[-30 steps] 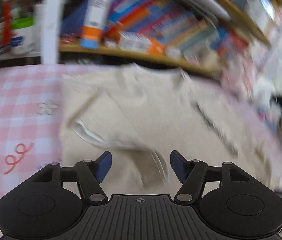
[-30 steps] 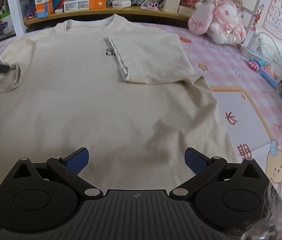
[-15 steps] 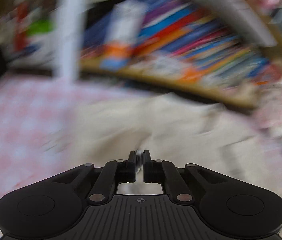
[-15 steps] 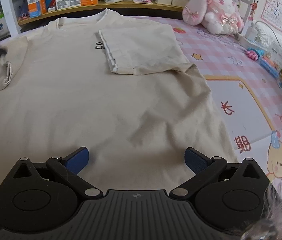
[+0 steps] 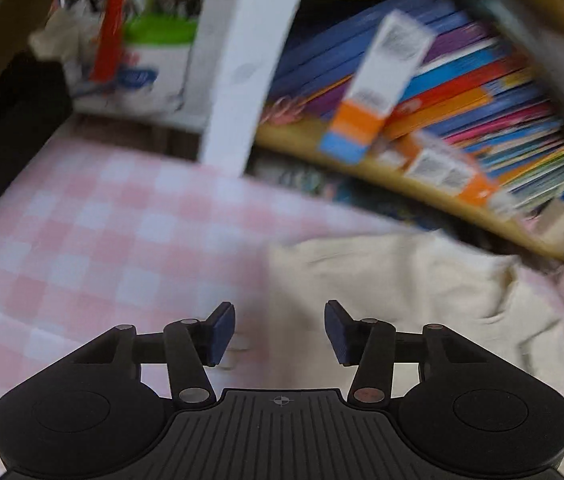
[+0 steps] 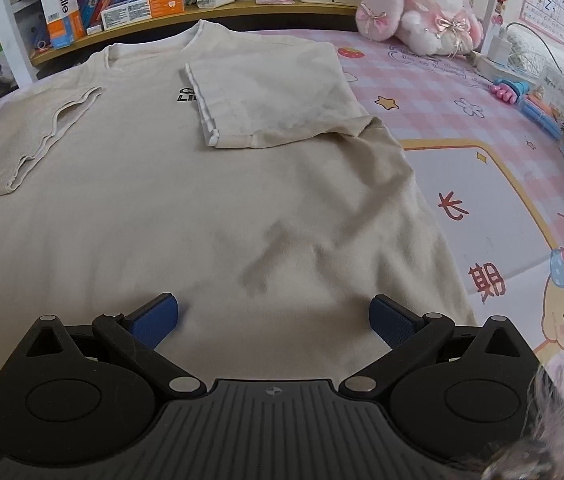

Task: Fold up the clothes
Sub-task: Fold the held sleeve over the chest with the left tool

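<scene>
A cream T-shirt [image 6: 201, 184] lies flat on the pink checked table cover. Its right sleeve [image 6: 273, 92] is folded in over the chest, and its left sleeve [image 6: 37, 128] is folded in as well. My right gripper [image 6: 273, 320] is open and empty, low over the shirt's lower hem area. My left gripper [image 5: 279, 332] is open and empty above the pink cover [image 5: 101, 240], at the shirt's left edge [image 5: 402, 280]; this view is blurred by motion.
A curved shelf [image 6: 221, 4] of books and boxes runs along the back of the table. A pink plush toy [image 6: 422, 8] sits at the back right. Pens and a stack of books [image 6: 554, 108] lie along the right edge.
My left gripper shut on the left sleeve, carried it inward over the shirt, then opened and let go; it now points toward the shelf. The right gripper stayed open and shifted slightly.
</scene>
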{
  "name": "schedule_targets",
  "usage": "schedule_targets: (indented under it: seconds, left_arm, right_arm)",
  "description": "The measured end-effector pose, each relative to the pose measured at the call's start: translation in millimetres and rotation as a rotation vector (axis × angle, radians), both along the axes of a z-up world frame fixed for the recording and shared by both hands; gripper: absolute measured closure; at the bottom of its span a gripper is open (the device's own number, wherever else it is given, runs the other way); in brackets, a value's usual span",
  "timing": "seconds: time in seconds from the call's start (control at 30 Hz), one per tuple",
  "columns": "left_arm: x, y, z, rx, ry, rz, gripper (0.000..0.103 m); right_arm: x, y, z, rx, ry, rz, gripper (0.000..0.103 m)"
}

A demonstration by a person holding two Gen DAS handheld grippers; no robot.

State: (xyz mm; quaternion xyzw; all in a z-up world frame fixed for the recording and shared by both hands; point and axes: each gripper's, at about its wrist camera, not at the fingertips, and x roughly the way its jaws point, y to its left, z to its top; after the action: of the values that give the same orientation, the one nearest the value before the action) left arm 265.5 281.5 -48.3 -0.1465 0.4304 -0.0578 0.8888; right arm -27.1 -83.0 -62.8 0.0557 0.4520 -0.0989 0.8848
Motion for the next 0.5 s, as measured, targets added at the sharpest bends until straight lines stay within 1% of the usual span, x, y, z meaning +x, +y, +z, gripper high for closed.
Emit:
schedule_targets:
  seconds: [0.03, 0.1, 0.13, 0.17, 0.2, 0.33, 0.5]
  left_arm:
    - [2, -1, -2, -0.002, -0.001, -0.004, 0.056]
    - [5, -2, -5, -0.015, 0.002, -0.016, 0.065]
    - [8, -2, -6, -0.030, 0.008, -0.029, 0.090]
    - [12, -2, -8, -0.049, 0.019, -0.035, 0.101]
    - [15, -2, -9, -0.057, 0.023, -0.035, 0.101]
    - [28, -1, -9, -0.002, 0.001, -0.012, 0.101]
    - [47, 3, -6, 0.001, -0.002, 0.026, 0.101]
  right_arm:
    - [0, 0, 0, -0.001, 0.001, 0.000, 0.000]
    - [0, 1, 0, -0.001, 0.002, -0.003, 0.000]
    - [1, 1, 0, -0.002, 0.002, -0.005, 0.000]
    - [1, 1, -1, -0.002, 0.002, -0.008, 0.000]
    - [1, 1, -1, -0.003, 0.001, -0.010, 0.000]
    - [3, 2, -2, -0.005, -0.001, -0.021, 0.000]
    - [12, 6, -4, -0.013, -0.024, -0.005, 0.000]
